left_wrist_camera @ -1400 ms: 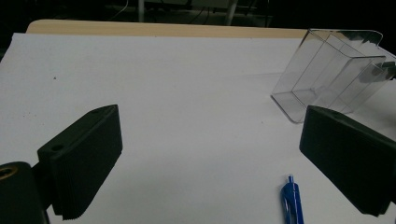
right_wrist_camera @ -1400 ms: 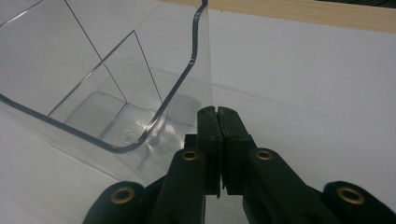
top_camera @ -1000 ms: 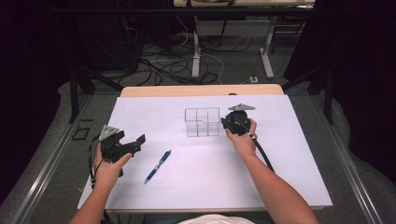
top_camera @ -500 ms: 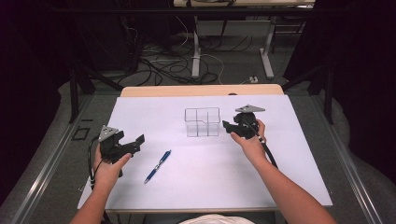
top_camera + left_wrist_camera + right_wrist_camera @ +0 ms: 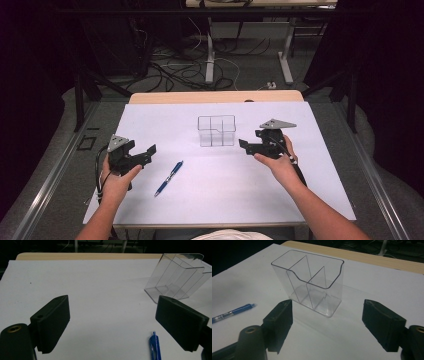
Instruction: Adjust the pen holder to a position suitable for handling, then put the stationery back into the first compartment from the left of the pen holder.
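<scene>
So we've got the blue pen (image 5: 169, 178) lying flat, down-left of the clear divided organizer (image 5: 216, 131), its long axis running diagonally toward it. Left claw (image 5: 148, 151), left of the pen, is spread wide with nothing in it; right claw (image 5: 243, 145), just right of the organizer, same. Loads of bare white surface (image 5: 220, 200) around; beyond its far wooden edge, dark floor with cables (image 5: 165, 75).

A clear plastic organizer (image 5: 216, 131) with inner dividers stands upright on the white tabletop (image 5: 220, 200), its compartments empty. A blue pen (image 5: 168, 178) lies flat on the white surface, well apart from the organizer and nearer the person's side. Beyond the table's wooden far edge (image 5: 215, 96), tangled cables (image 5: 170, 65) sprawl across the dark floor around metal desk legs (image 5: 210, 50).
</scene>
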Tool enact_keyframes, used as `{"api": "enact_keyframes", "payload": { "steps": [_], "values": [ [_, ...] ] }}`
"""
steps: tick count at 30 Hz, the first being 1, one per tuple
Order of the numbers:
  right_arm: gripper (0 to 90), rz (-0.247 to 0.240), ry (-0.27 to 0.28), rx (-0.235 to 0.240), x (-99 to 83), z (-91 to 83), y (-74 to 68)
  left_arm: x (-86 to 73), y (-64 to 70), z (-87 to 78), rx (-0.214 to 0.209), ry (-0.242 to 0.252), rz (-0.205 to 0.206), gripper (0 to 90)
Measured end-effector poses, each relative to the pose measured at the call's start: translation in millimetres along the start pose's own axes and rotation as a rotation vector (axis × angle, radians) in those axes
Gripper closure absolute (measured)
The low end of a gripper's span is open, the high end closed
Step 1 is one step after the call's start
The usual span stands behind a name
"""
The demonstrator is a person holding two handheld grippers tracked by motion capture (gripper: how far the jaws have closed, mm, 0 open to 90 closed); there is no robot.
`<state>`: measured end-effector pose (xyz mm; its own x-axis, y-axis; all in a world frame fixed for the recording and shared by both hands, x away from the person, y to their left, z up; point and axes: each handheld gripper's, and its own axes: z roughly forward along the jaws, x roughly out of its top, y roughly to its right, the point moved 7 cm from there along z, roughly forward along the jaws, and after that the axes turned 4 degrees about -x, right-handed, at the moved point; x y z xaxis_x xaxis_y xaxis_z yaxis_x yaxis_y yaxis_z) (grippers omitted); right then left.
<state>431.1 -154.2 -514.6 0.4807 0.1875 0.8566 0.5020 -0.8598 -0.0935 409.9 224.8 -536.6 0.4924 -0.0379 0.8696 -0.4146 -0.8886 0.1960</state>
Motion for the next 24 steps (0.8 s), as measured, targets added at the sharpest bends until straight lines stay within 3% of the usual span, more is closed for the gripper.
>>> {"api": "enact_keyframes", "payload": {
  "steps": [5,6,11,13,19,24],
  "values": [
    [14.6,-0.027,-0.011,-0.017,-5.3,-11.9,-1.7,0.6,3.2,-0.6,-0.010,-0.004,0.008,13.3],
    [10.2,-0.029,-0.019,-0.044,-9.4,-16.8,0.5,1.0,4.8,-0.5,-0.011,-0.001,0.002,13.6],
    [0.0,-0.036,-0.029,-0.065,-15.6,-25.1,6.3,1.3,8.3,-0.4,-0.015,-0.005,0.020,14.2],
    [0.0,-0.039,-0.025,-0.083,-17.8,-28.5,9.6,1.3,9.3,-0.4,-0.017,-0.009,0.021,14.7],
    [0.0,-0.027,-0.004,-0.072,-25.0,-32.5,15.5,3.9,13.2,-1.3,-0.027,-0.017,0.030,15.9],
    [0.0,-0.027,-0.029,-0.084,-28.6,-34.7,20.0,7.5,19.8,-4.4,-0.035,-0.027,0.041,18.2]
  ]
}}
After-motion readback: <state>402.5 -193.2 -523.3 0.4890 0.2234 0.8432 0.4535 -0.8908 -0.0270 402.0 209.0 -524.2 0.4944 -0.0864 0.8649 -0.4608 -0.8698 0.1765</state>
